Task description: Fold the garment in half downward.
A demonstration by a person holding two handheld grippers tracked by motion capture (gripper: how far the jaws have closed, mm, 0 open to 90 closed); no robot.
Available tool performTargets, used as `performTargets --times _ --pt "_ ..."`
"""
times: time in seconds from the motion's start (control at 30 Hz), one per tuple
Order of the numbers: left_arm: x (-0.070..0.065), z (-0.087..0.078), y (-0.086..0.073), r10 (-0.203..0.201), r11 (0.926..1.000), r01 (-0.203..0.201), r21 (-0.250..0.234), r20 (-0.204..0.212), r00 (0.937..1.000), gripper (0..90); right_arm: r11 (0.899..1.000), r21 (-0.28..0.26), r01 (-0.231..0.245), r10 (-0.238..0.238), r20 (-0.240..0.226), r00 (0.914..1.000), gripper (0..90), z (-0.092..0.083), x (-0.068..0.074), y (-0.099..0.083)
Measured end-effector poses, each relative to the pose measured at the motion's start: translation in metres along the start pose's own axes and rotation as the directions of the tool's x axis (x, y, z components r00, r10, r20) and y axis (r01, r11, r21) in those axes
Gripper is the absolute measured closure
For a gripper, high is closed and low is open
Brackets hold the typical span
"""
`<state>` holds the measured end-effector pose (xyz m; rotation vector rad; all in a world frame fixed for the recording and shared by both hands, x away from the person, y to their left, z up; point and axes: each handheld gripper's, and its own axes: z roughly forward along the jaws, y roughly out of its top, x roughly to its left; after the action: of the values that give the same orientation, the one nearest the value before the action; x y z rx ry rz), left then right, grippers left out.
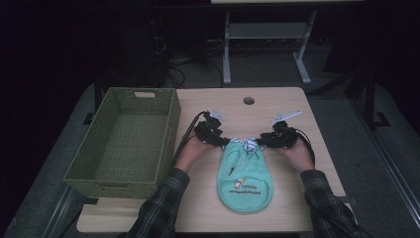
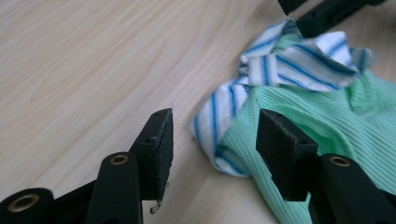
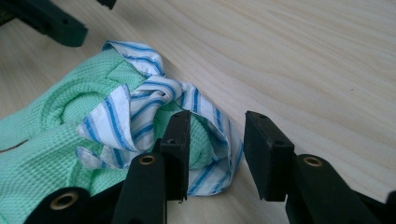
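A mint-green waffle-knit bib [image 1: 243, 183] with a blue-and-white striped trim [image 1: 246, 145] lies flat on the wooden table [image 1: 287, 168], its neck end pointing away from me. My left gripper [image 1: 225, 143] sits at the neck's left side. In the left gripper view, that gripper [image 2: 215, 140] is open, and a fold of striped trim [image 2: 215, 126] lies loose between the pads. My right gripper [image 1: 257, 143] is at the neck's right side. In the right gripper view, it [image 3: 217, 144] is also open around a loop of the trim [image 3: 219, 135], which neither pad presses.
A woven olive-green basket [image 1: 171, 134] stands empty at the table's left side. A round cable hole [image 1: 248, 100] is near the far edge. Dark floor, cables and a white table frame [image 1: 227, 54] lie beyond.
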<state>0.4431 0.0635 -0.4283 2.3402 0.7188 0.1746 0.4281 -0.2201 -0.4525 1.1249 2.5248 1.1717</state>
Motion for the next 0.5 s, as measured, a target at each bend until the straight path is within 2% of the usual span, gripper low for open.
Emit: performTargets --times 0.2,0.37,0.43,0.5 --pt "0.008 0.017 0.000 -0.017 0.9995 0.017 0.027 0.014 0.9998 45.9 1.000 0.005 -0.012 0.012 -0.016 0.9998 61.1 0.008 -0.002 -0.001" --pt "0.010 0.031 -0.004 0.002 0.9960 -0.002 0.089 0.008 1.0000 46.4 1.000 0.028 -0.002 0.002 -0.013 0.9999 63.1 0.017 0.000 -0.005" --pt "0.010 0.032 -0.005 0.005 0.9959 -0.006 0.090 0.004 1.0000 47.8 0.999 0.031 -0.009 0.009 -0.014 0.9999 64.0 0.018 0.000 -0.007" --pt "0.010 0.032 -0.006 0.015 0.9962 -0.014 0.086 -0.008 0.9999 50.1 0.999 0.033 0.003 -0.003 -0.008 1.0000 65.8 0.018 0.001 -0.008"
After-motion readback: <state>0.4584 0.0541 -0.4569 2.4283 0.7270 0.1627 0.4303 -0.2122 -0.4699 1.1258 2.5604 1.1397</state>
